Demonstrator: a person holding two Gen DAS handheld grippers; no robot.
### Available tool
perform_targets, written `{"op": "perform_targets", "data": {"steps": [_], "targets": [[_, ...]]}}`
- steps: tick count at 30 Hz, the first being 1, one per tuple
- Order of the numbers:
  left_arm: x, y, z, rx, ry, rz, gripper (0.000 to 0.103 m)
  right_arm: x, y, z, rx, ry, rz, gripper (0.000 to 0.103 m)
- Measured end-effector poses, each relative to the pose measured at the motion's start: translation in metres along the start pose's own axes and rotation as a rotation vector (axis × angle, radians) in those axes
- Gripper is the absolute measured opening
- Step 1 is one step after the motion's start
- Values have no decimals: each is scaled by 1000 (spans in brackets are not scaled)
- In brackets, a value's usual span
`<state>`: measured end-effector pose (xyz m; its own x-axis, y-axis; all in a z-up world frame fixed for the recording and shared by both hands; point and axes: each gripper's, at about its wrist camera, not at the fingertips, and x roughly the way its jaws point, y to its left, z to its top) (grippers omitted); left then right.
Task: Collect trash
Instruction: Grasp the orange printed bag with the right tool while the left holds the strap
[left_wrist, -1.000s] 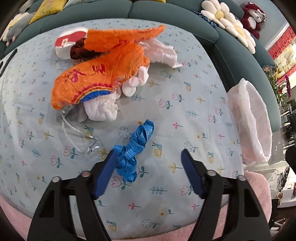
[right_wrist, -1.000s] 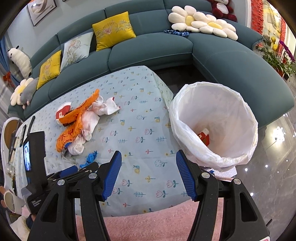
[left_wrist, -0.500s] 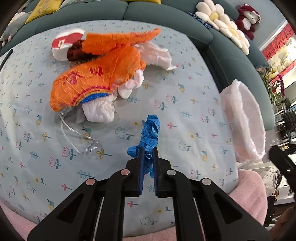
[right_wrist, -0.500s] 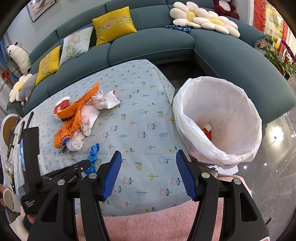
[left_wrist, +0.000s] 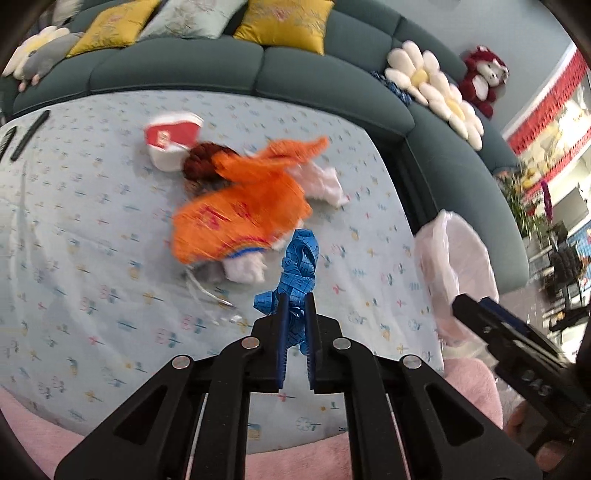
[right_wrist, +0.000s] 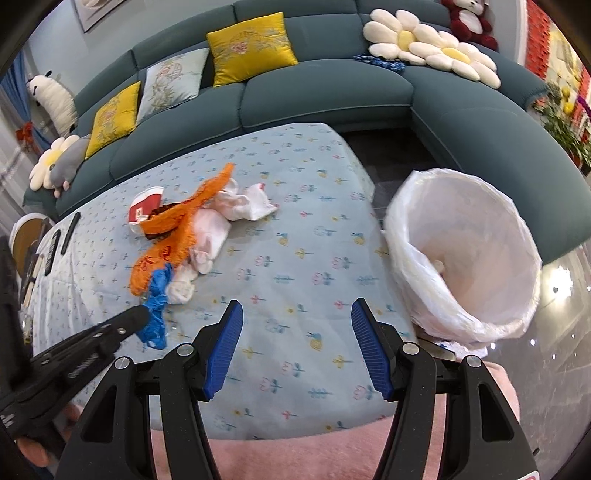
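Over the floral-clothed table (right_wrist: 295, 229), the left tool (left_wrist: 295, 314) clenches the crumpled blue measuring tape (left_wrist: 301, 258), likely bound for the white-lined trash bin (right_wrist: 461, 258), while the right tool (right_wrist: 297, 325) hangs released.

Crinkled orange wrapper (left_wrist: 240, 218), thin translucent plastic bag (right_wrist: 476, 258), matt printed cloth (right_wrist: 295, 280), ribbed blue pads (right_wrist: 223, 354), glossy floor (right_wrist: 554, 387), fuzzy pink rug (left_wrist: 33, 417).

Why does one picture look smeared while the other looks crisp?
Left wrist view: motion blur smears the orange crinkled wrapper and floral tablecloth, while the left tool and its blue measuring tape stay sharp. Right wrist view: mostly crisp, fisheye-curved.
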<state>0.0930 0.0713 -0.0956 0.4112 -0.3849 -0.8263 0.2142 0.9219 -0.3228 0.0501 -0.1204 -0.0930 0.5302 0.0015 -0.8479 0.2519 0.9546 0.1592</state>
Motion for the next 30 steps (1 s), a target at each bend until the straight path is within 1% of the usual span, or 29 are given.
{"op": "perform_targets", "data": {"steps": [4,7,13,15,18,20,23,25,26,28,30], "targets": [[-16,18,9,-31,-38,26,8,16,24,8,-12,23,62,60],[-25,34,16,-47,-64,59,8,31,42,14,-14,44,96,60],[-27,65,27,-88,-78,88,8,65,77,28,-17,86,157,57],[-25,74,31,-97,-78,95,8,77,85,33,-10,97,167,56],[-23,81,36,-108,-81,91,8,94,94,39,4,119,172,51],[-22,84,40,-110,-82,88,8,106,97,42,7,133,165,49],[-19,86,44,-108,-81,84,8,121,101,43,15,163,164,43],[-18,86,47,-107,-81,80,8,131,102,41,28,192,178,31],[-17,85,49,-106,-80,78,8,134,102,40,33,201,184,27],[-17,83,50,-102,-83,75,8,137,102,37,40,219,210,10],[-19,80,53,-97,-87,73,8,134,103,35,34,213,223,8]]}}
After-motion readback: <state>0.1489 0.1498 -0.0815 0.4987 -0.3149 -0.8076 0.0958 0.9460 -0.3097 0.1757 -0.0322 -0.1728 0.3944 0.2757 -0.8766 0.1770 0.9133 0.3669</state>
